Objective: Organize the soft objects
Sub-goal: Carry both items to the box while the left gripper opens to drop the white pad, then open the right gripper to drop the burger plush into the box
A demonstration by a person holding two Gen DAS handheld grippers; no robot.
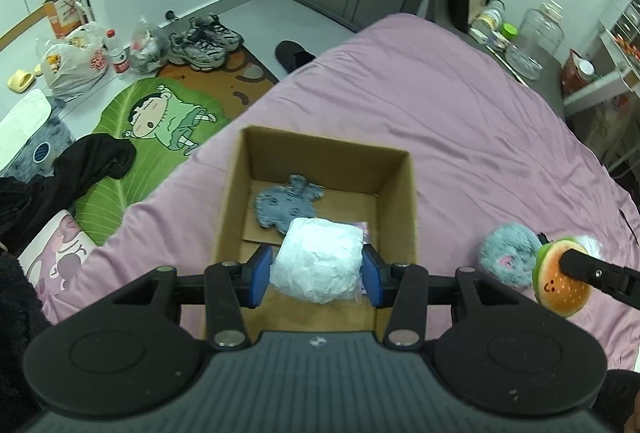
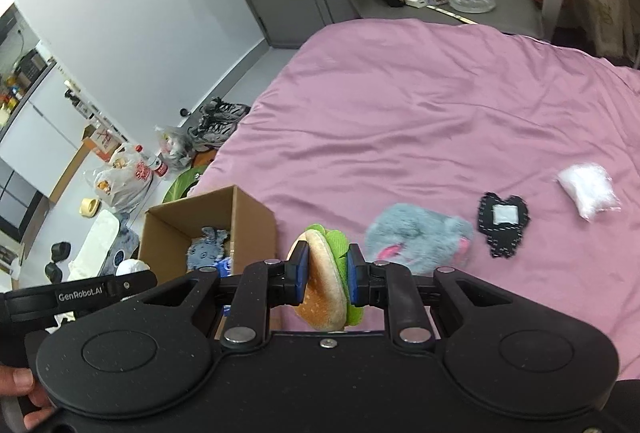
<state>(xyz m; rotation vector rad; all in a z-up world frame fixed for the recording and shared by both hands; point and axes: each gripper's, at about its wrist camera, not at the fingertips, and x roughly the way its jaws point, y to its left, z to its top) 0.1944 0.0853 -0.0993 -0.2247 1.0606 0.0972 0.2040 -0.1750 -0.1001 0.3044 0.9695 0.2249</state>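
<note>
Your left gripper [image 1: 318, 267] is clamped on a white crinkled bundle [image 1: 320, 257], its blue pads pressed into both sides, and it hangs over the near edge of the open cardboard box [image 1: 400, 201]. The drop you want is straight ahead and below: the box floor lies just beyond the pads, so this hand is the one placed to release first. Your right gripper [image 2: 324, 271] is closed around a burger plush [image 2: 326, 281], bun faces turned sideways between the pads; the box lies to its left, near but not under it.

Count it out: one box on the pink bed [image 2: 420, 113], with one blue-grey flat toy [image 1: 288, 201] already inside. Still on the bed are one fluffy grey plush [image 2: 420, 235], one black patch [image 2: 503, 223], and one white packet [image 2: 588, 189] farthest right.
</note>
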